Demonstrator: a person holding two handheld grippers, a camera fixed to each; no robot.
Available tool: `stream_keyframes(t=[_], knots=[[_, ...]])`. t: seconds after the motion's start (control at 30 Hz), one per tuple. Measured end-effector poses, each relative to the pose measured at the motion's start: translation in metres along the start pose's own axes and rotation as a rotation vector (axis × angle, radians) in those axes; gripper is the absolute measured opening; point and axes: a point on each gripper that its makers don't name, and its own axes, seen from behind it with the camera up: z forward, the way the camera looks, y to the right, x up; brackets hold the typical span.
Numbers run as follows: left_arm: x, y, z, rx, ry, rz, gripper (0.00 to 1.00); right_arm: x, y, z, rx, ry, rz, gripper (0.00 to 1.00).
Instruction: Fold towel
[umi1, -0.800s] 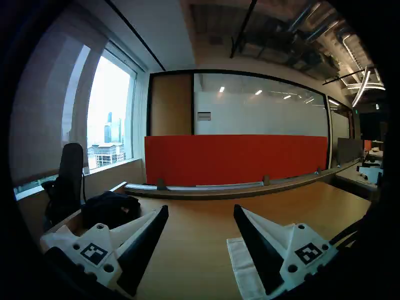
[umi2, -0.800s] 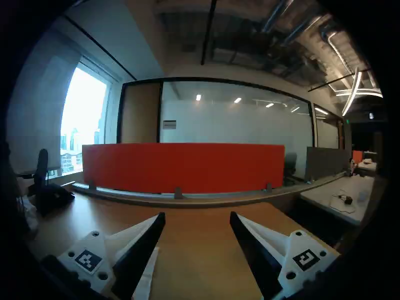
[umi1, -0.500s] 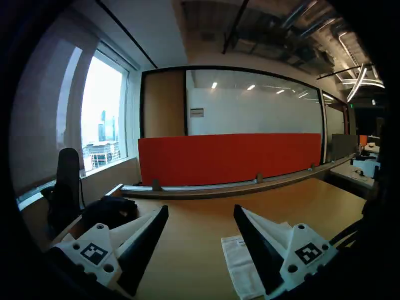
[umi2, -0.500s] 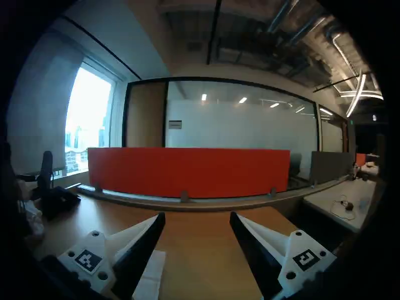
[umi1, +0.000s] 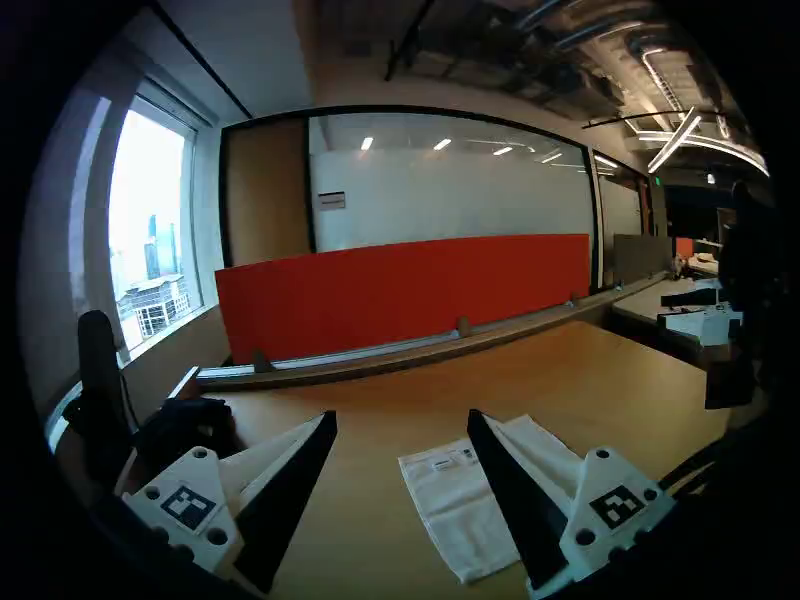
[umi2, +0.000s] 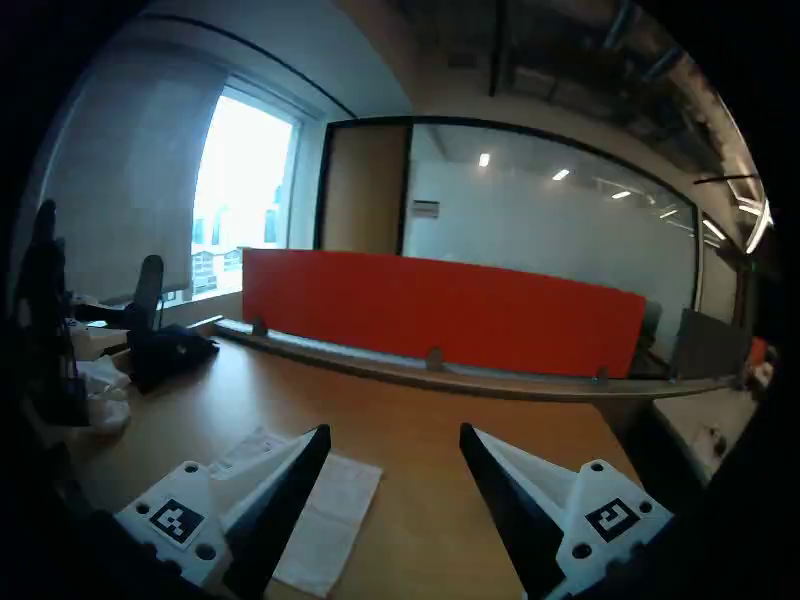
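Left tongs (umi1: 400, 415): spread wide, nothing between the two fingers; they hang above the counter and touch nothing.
Right tongs (umi2: 393, 430): also spread wide and empty, above the counter.
Towel (umi1: 455, 495): white, lying flat on the counter. In the left gripper view it sits at lower centre, partly behind the finger at lower right. In the right gripper view the towel (umi2: 335, 510) sits at lower left, its near edge hidden by the finger there.
Counter (umi1: 560, 380): bare wood, running back to a red divider panel (umi1: 400, 285); the same counter (umi2: 450, 440) and red divider panel (umi2: 450, 310) appear in the right gripper view.
Change, left gripper view: earlier only a narrow strip of towel showed beside the lower-right finger; now most of the sheet is in sight. The panel, level before, now slopes up to the right, and more counter shows.
Change, right gripper view: the towel was a sliver under the lower-left finger and is now a broad patch. The window (umi2: 240, 215) has grown larger at upper left.
Change, tongs: both gaps look the same as before.
Dark bag (umi1: 185, 425): on the counter at lower left, well apart from the towel.
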Motion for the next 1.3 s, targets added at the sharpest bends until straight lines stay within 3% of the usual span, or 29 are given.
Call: stream_keyframes(t=[0.23,0.47,1.3], knots=[[-0.019,0.018,0.005,-0.082,-0.063,0.031,0.97,-0.021,-0.026,0.001,0.137,-0.096,-0.059,1.00],[-0.048,0.032,0.010,-0.142,-0.125,0.060,0.97,-0.045,-0.039,0.003,0.218,-0.165,-0.103,1.00],[-0.208,0.078,0.025,-0.276,-0.402,0.145,0.97,-0.196,-0.067,0.024,0.329,-0.405,-0.165,1.00]])
